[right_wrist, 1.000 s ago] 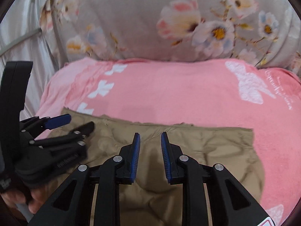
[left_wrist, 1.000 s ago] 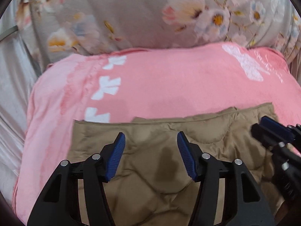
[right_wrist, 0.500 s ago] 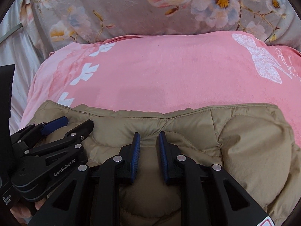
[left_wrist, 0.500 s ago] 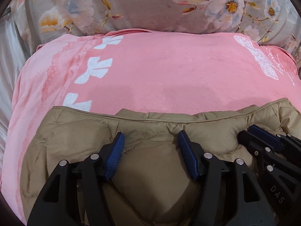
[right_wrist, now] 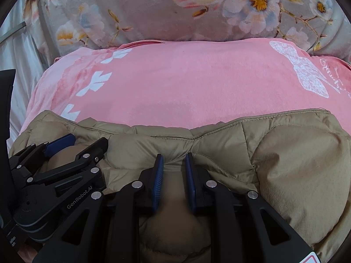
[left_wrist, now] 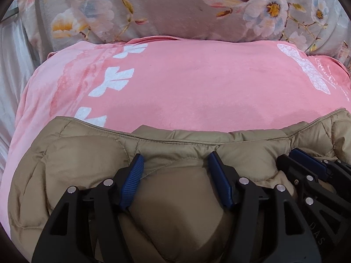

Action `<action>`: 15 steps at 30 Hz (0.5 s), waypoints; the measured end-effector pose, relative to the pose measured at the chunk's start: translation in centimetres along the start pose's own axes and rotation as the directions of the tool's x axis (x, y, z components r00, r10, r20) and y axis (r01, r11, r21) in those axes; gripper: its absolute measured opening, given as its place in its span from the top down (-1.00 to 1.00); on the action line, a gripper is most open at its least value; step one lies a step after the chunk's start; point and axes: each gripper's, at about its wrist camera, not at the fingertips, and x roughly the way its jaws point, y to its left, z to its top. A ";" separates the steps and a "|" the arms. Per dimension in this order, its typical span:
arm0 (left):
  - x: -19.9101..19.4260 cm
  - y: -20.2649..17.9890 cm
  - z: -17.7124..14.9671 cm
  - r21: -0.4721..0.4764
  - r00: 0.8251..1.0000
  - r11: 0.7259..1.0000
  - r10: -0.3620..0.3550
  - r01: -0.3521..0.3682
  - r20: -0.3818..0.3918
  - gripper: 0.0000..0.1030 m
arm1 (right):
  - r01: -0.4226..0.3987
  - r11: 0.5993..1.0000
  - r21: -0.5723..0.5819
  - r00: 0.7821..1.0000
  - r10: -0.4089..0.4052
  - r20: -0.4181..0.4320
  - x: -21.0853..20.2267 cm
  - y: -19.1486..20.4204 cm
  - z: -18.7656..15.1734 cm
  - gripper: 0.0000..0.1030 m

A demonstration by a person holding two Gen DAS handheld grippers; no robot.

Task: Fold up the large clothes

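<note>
**Two tongs on one jacket, fold only partly judged**

Two grippers sit side by side on the tan jacket [left_wrist: 92,160], which lies bunched on the near part of the pink blanket [left_wrist: 197,83], its seamed edge running across both views. I judge the fold to be under way rather than finished: the padding is doubled and puffy, layers seem to overlap at the far edge, but I cannot tell how many folds are made or how many remain. Flattening and squaring it off look like what is left.

My left gripper [left_wrist: 175,175] stands wide apart, pads [left_wrist: 132,179] pressing down into the quilting with a bulge of fabric between them, touching but not pinching it. My right gripper [right_wrist: 174,175] is much narrower, with a thin hump of jacket rising in the gap; whether it truly clamps that fabric I cannot tell. It rests just beside the left one, near the jacket's middle. A floral cushion [right_wrist: 153,11] lies beyond the blanket.
</note>
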 end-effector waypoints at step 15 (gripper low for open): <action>-5.9 6.8 2.3 -0.110 0.994 0.993 -0.028 0.040 0.104 -0.52 | 0.084 0.987 0.140 0.987 -0.102 0.124 -6.9 -5.3 1.7 0.55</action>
